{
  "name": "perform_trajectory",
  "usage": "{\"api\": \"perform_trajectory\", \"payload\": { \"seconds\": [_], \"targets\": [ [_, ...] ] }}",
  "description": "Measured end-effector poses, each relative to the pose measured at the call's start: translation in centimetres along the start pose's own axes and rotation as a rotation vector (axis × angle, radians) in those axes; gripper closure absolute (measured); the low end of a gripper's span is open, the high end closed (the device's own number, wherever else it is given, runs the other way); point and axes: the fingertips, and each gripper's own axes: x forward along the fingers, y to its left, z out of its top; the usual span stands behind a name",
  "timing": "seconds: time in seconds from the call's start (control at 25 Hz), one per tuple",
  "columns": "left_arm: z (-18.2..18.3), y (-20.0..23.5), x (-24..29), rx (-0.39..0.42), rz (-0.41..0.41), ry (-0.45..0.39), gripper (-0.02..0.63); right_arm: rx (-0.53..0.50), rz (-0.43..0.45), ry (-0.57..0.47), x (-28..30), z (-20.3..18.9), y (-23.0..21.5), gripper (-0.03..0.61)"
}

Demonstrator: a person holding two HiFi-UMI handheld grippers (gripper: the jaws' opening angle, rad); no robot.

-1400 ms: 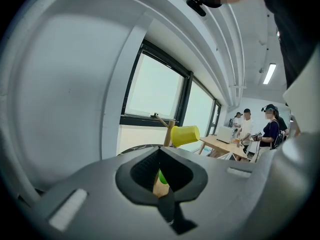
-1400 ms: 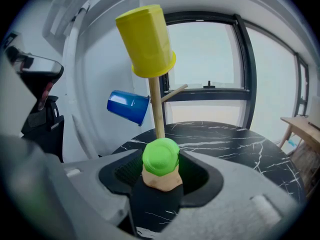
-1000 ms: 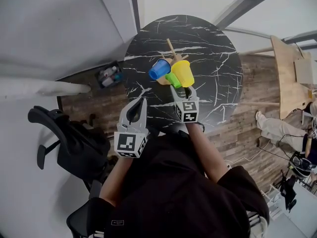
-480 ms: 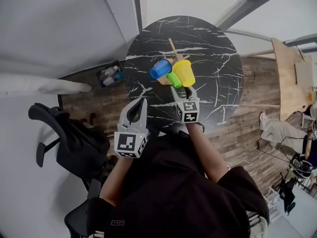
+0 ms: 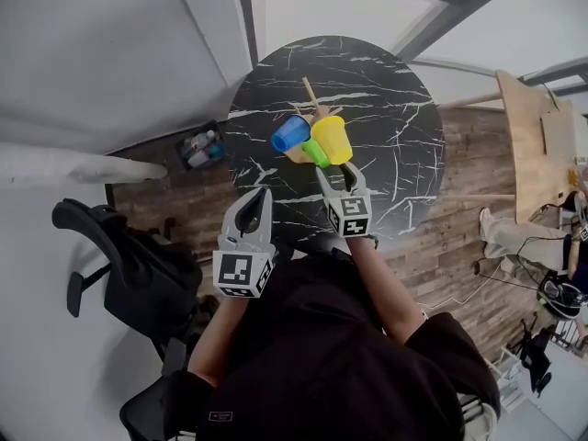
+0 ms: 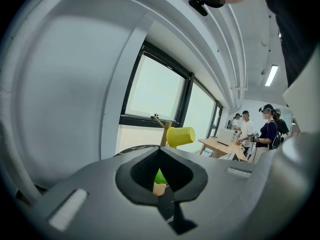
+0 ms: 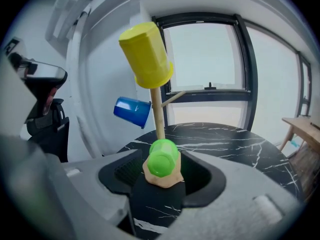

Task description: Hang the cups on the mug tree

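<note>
**A:** Right gripper (image 5: 335, 169) is out over the round black marble-patterned table (image 5: 395, 108), tipped down at the foot of the wooden mug tree (image 7: 156, 109). Its jaws are apart and gripping nothing, with the small green plastic cup (image 7: 162, 158) just off its tips.

**B:** And that cup sits on a low peg above the tree's base, bottom end facing the gripper. Yellow plastic cup (image 7: 146, 54) up top, blue plastic cup (image 7: 131, 111) off to the side. All three look hung.

**A:** So I'd call this the let-go. Best way out is jaws wide and a straight draw back along the peg's line. Any sideways drift and a pad could clip the cup and tug it off.

**B:** Left gripper (image 5: 263, 194)?

**A:** Parked at the near table edge, nearly level, jaws pressed together, empty.
</note>
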Motion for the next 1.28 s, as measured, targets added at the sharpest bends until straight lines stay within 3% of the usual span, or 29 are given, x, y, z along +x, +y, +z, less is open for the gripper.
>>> {"api": "perform_trajectory", "payload": {
  "seconds": [0.32, 0.76, 1.28],
  "targets": [
    [0.7, -2.2, 0.8, -0.004, -0.004, -0.024, 0.618, 0.002, 0.018, -0.063, -3.3, 2.4, -1.1, 0.363],
    [2.3, -7.2, 2.0, 0.006, 0.005, -0.074, 0.618, 0.004, 0.034, -0.140, -9.0, 6.0, -4.1, 0.579],
    [3.9, -10.5, 1.0, 0.040, 0.078, -0.124, 0.618, 0.016, 0.189, -0.277, -16.3, 11.6, -2.4, 0.581]
  ]
}}
